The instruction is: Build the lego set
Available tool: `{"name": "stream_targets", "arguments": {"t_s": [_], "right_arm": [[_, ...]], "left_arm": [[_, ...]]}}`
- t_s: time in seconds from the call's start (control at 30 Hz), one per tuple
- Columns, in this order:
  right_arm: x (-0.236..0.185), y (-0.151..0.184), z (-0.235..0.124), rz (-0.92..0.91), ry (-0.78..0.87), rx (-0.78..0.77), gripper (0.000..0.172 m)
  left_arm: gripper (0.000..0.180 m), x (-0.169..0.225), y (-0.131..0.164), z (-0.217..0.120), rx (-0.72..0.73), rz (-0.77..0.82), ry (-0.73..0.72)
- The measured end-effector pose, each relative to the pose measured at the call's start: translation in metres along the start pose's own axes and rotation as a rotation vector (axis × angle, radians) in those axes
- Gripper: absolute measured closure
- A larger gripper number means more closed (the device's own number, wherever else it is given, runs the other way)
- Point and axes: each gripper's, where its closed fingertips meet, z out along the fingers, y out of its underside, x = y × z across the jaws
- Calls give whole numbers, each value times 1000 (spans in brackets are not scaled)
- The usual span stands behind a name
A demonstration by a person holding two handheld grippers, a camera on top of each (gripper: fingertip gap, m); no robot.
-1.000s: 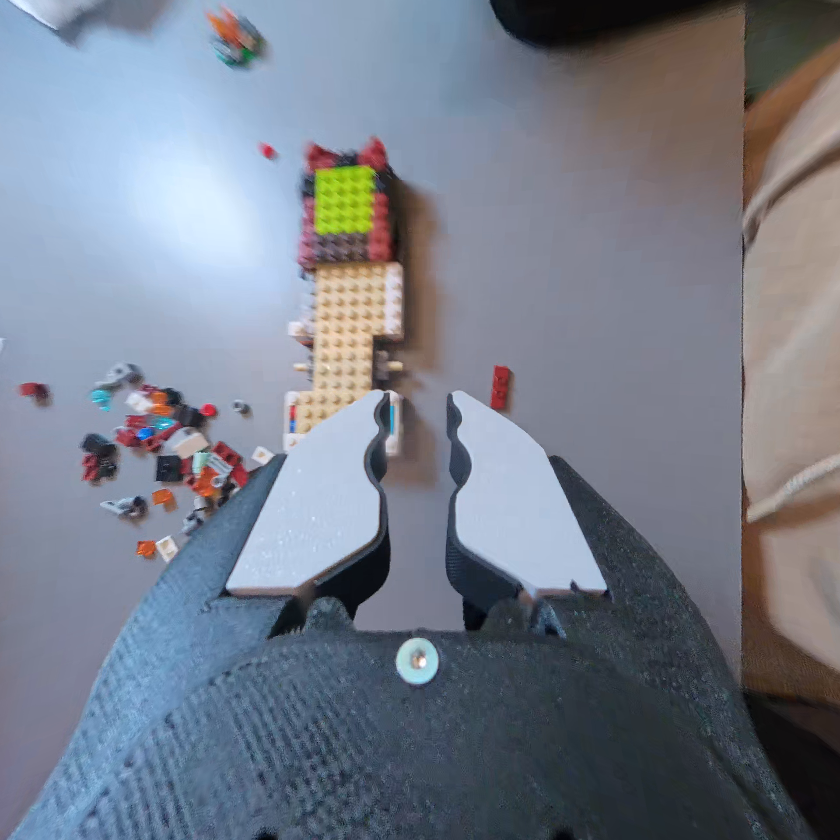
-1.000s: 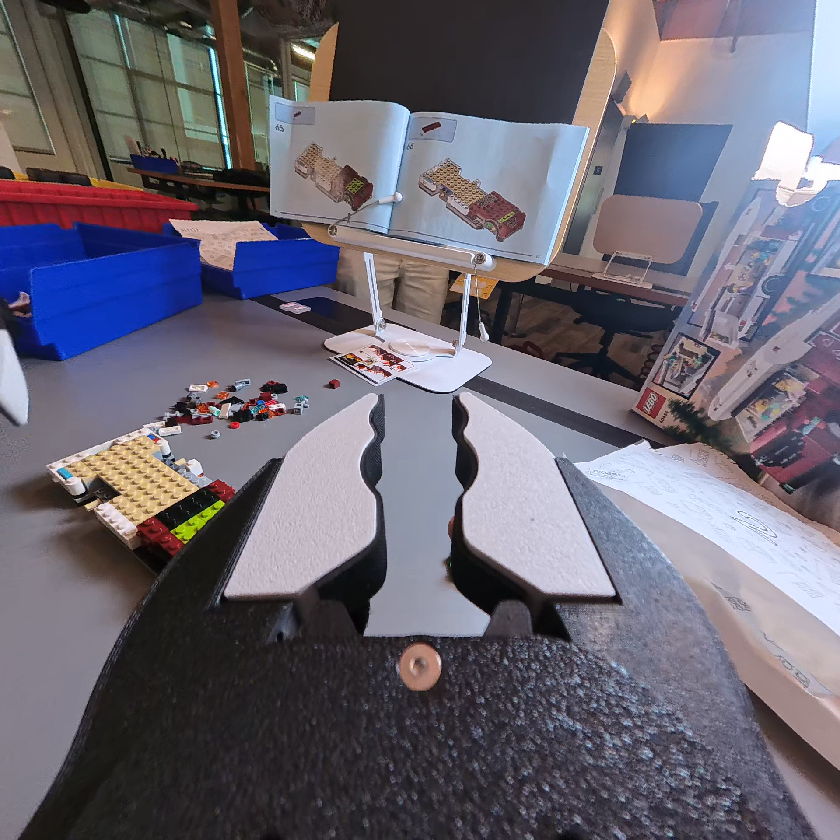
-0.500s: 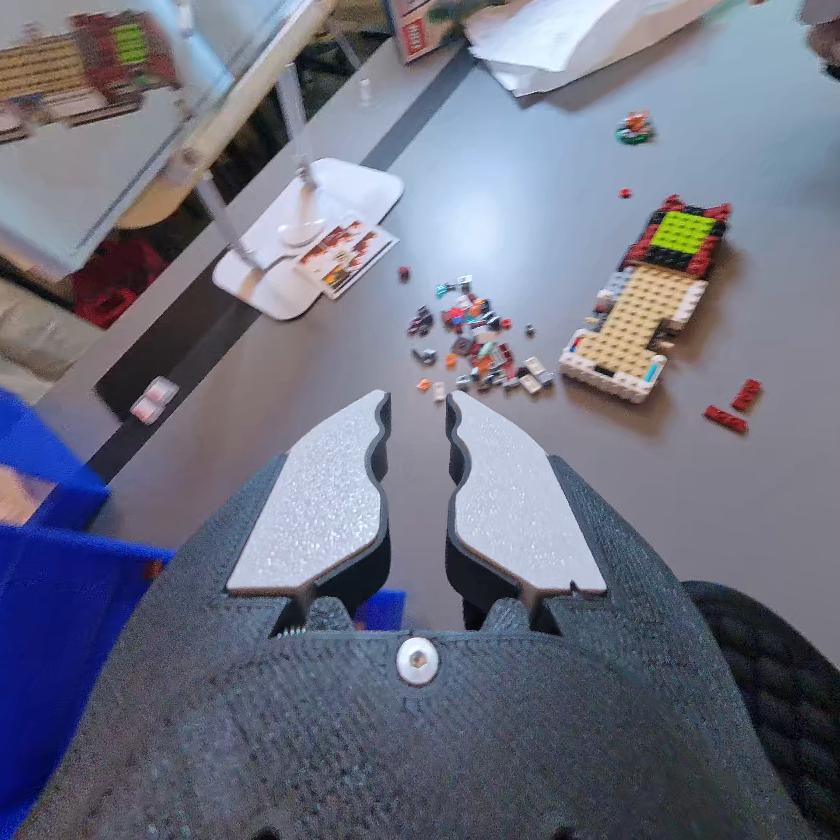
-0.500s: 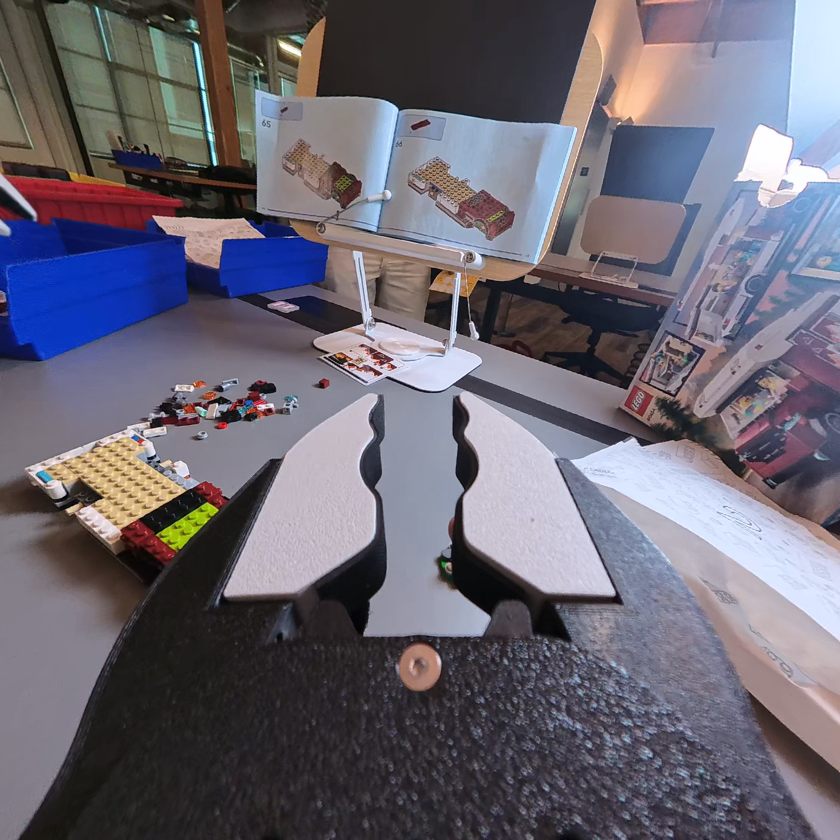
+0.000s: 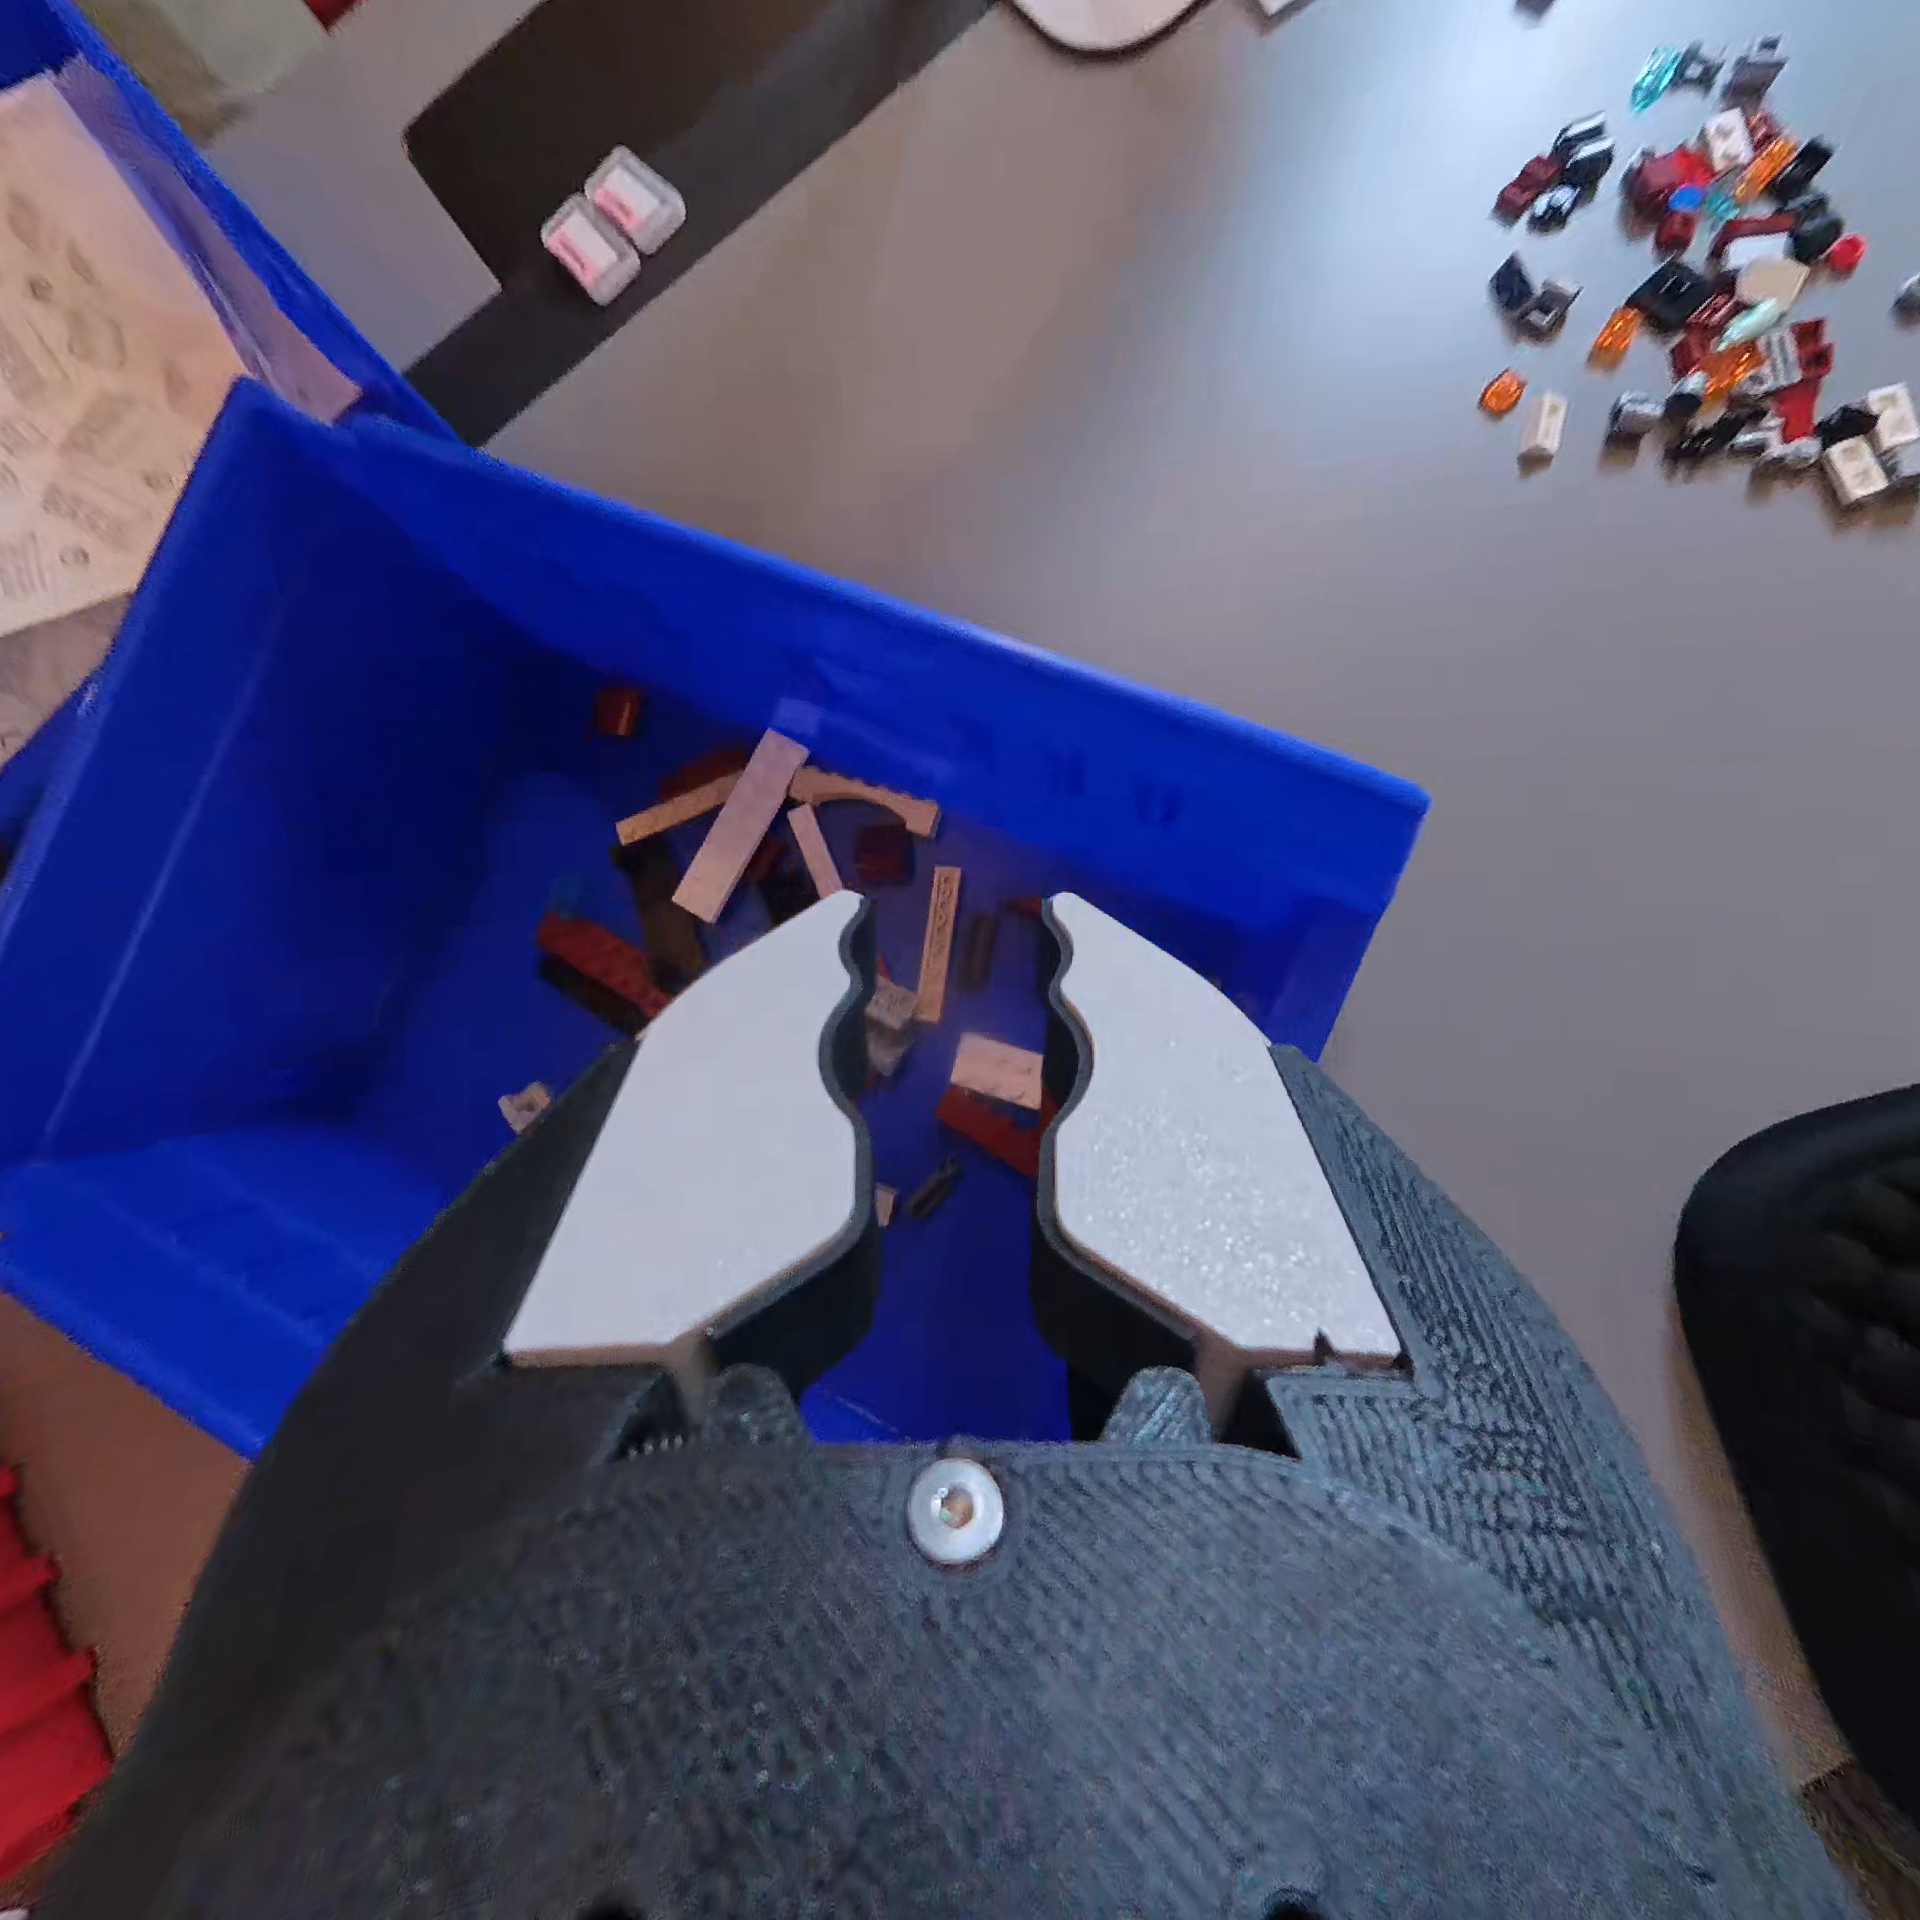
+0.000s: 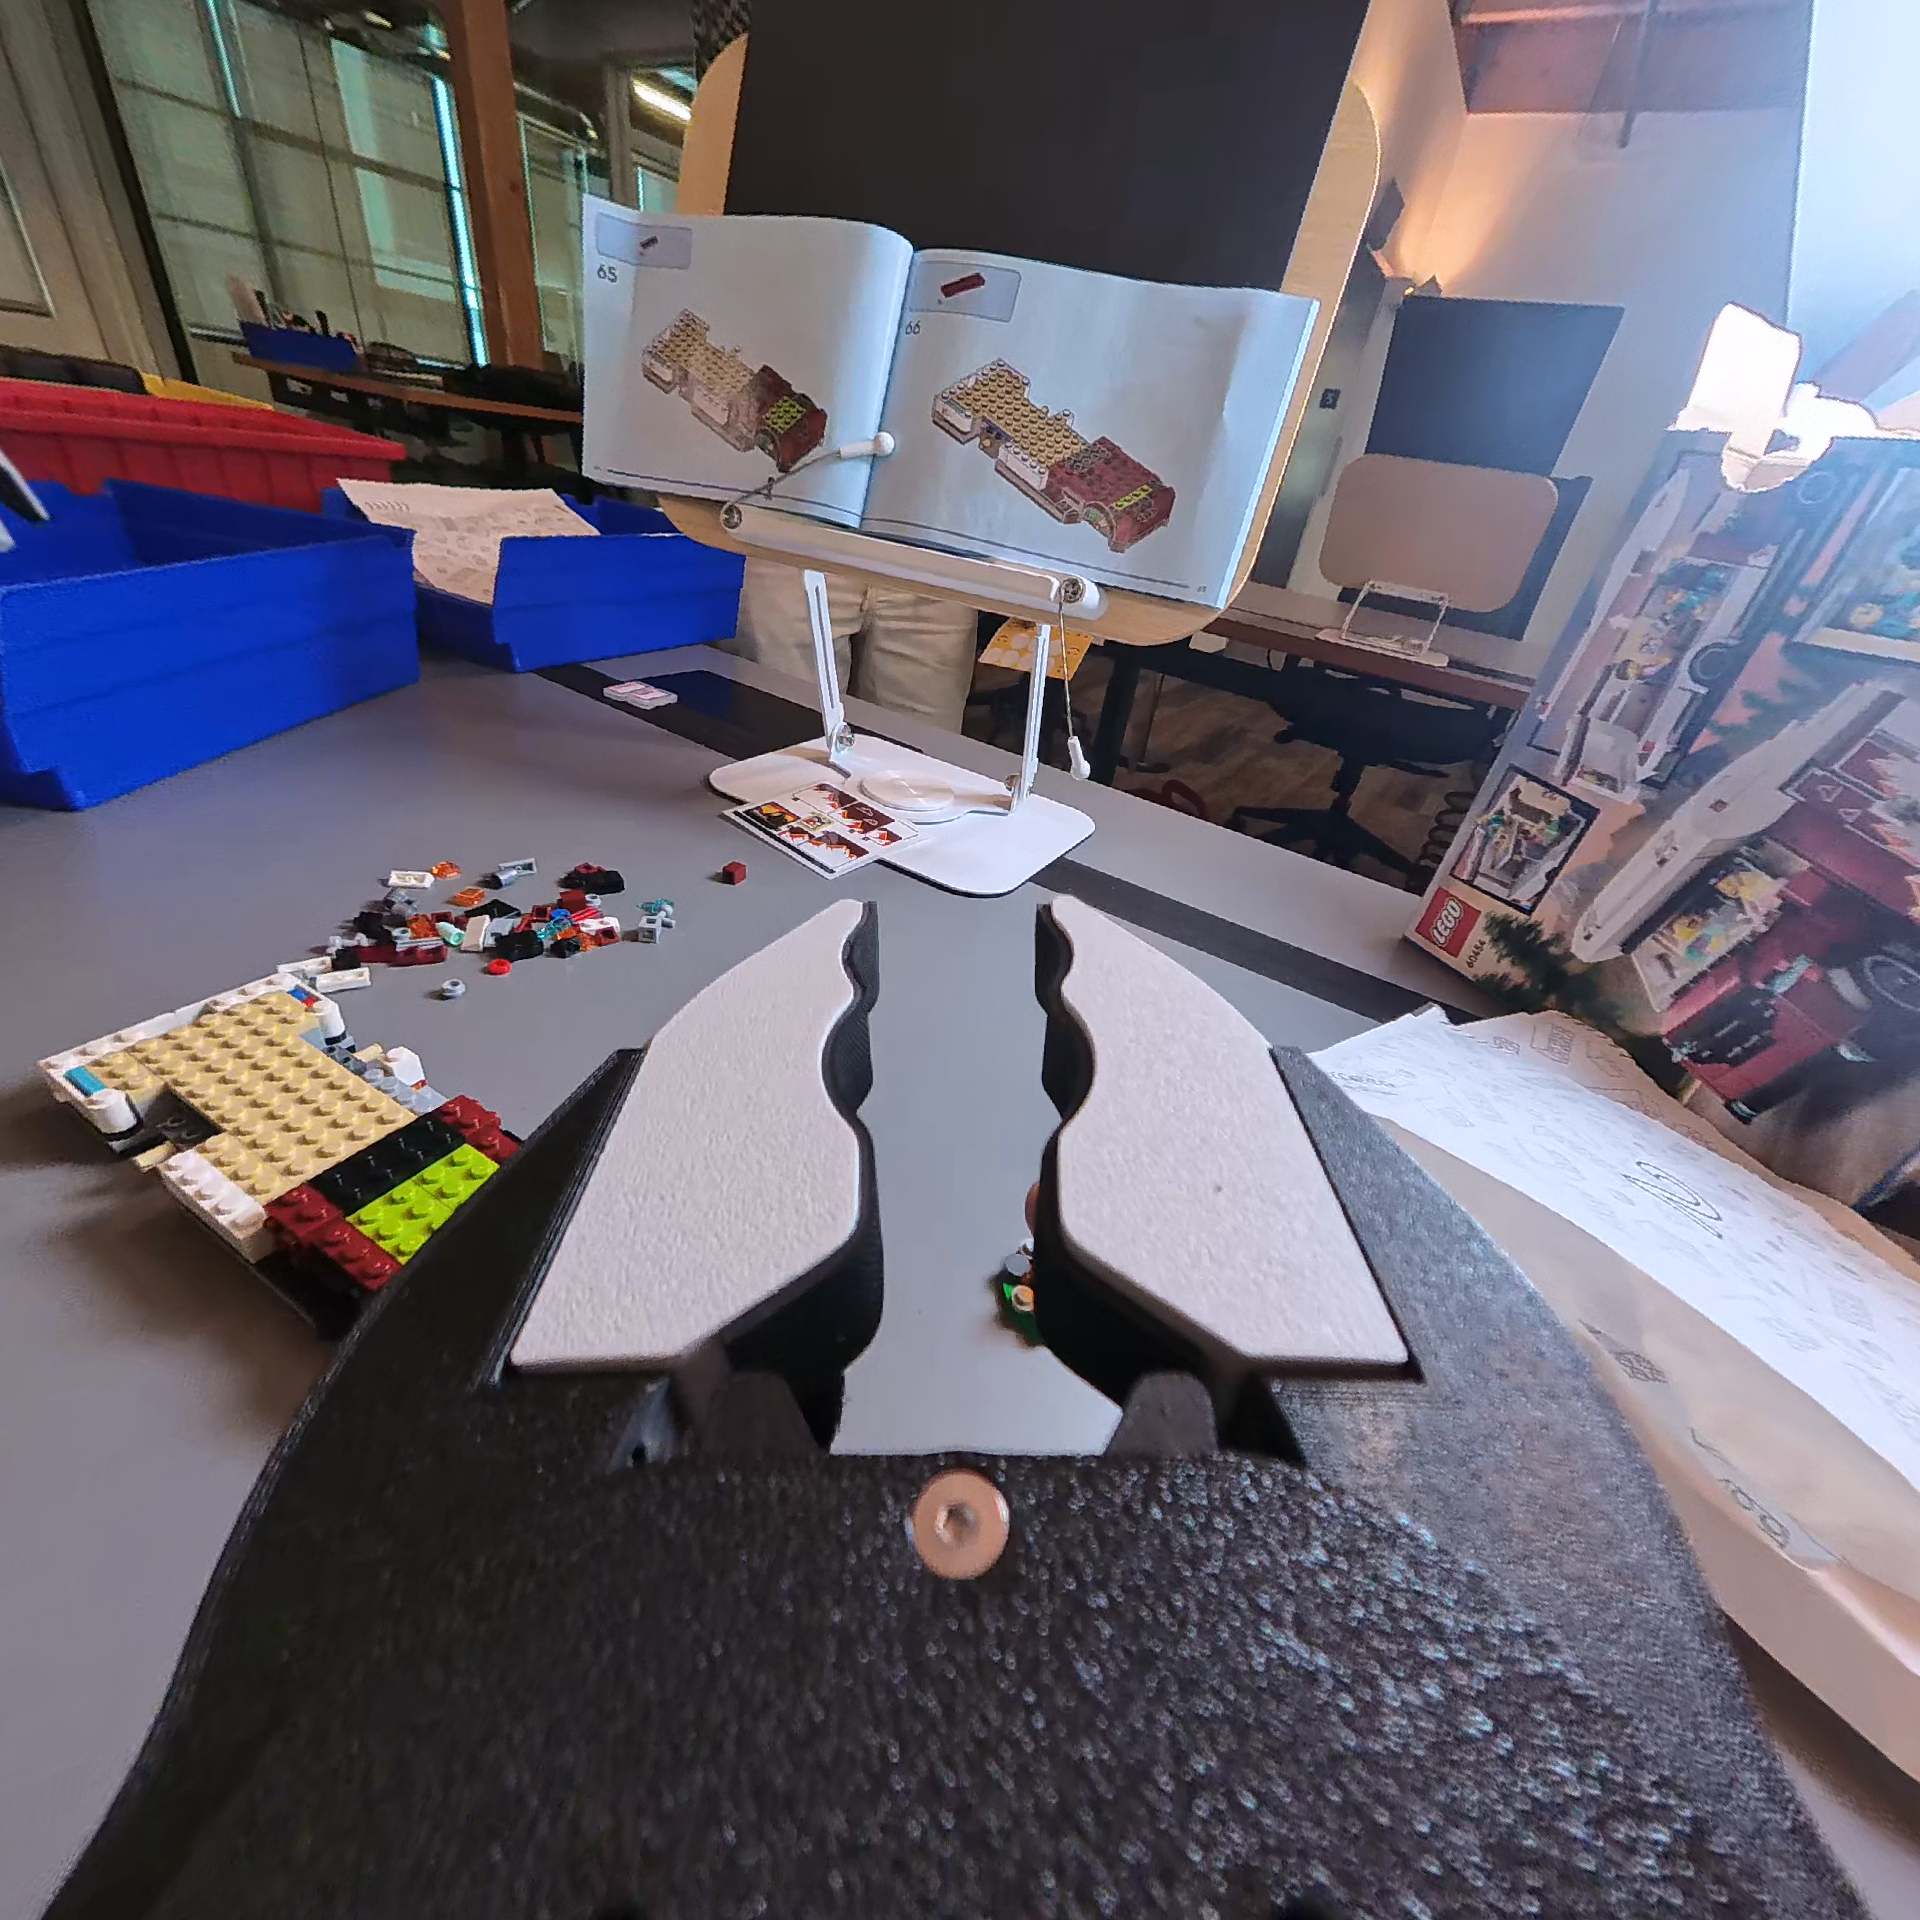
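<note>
Grey tabletop [image 6: 260, 831] spread out under both my claws, with tall windows far off at ten o'clock. My left claw [image 5: 956, 909] hung over a blue bin [image 5: 1039, 665], its jaws a modest way apart with nothing in them; tan and dark red bricks [image 5: 743, 831] lay loose on the bin floor beneath its tips. Small loose pieces [image 5: 1725, 281] sat scattered on the table at two o'clock from it. My right claw [image 6: 956, 914] hovered low over bare table, equally parted and holding nothing. A tan, white and red brick model [image 6: 270, 1122] lay at nine o'clock from it, and an open instruction booklet [image 6: 914, 384] stood on a white stand [image 6: 935, 821] at twelve o'clock. A toy set box [image 6: 1704, 790] stood at two o'clock.
</note>
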Motion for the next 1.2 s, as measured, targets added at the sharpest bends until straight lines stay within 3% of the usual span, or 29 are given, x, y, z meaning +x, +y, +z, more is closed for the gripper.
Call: {"name": "stream_targets", "arguments": {"t_s": [0.23, 0.43, 0.7, 0.97, 1.07, 1.2], "right_arm": [[0, -3, -3, -12, 11, 9, 143], [3, -1, -2, -13, 21, 1, 143], [7, 4, -1, -12, 33, -13, 142], [14, 7, -1, -6, 56, -22, 142], [15, 9, 1, -1, 58, -31, 142], [15, 13, 2, -2, 56, -43, 142]], "left_arm": [[149, -27, 30, 14, -154, 11, -28], [151, -24, 63, 27, -338, 89, 79], [152, -35, 89, 48, -497, 199, 111], [149, -33, 99, 65, -520, 325, 216], [162, -25, 98, 67, -509, 329, 268], [163, -31, 100, 65, -504, 370, 245]]}}
